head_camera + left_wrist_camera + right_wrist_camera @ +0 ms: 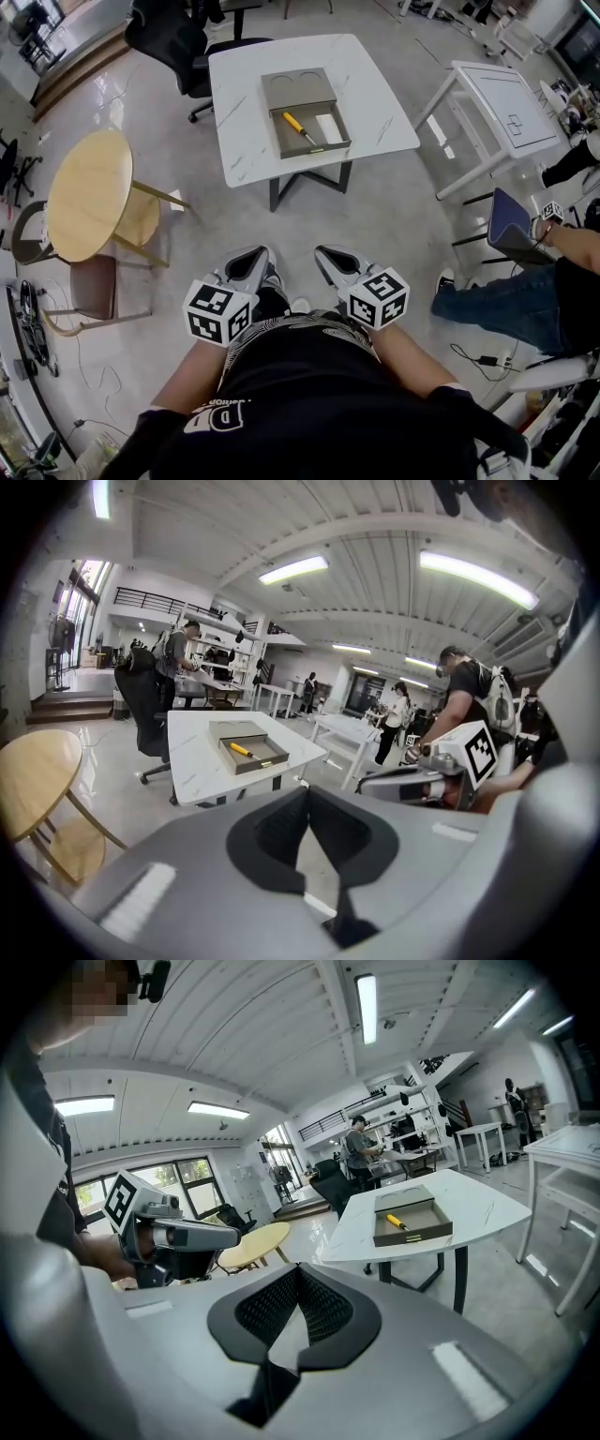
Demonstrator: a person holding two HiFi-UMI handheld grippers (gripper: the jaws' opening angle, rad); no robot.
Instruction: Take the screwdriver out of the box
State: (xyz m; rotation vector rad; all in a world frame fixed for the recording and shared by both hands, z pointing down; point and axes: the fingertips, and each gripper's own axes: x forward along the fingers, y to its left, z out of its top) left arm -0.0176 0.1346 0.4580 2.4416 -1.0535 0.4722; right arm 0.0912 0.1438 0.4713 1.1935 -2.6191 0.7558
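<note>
The screwdriver, yellow-handled, lies in the open tray of a grey-brown box on a white marble table, far ahead of me. It also shows small in the left gripper view as the screwdriver in the box, and in the right gripper view as the screwdriver in the box. My left gripper and right gripper are held close to my body, side by side over the floor. Both are shut and hold nothing. Fingertips meet at the left gripper and the right gripper.
A round wooden table and a chair stand at the left. A black office chair is behind the marble table. A second white table and a seated person are at the right. Cables lie on the floor.
</note>
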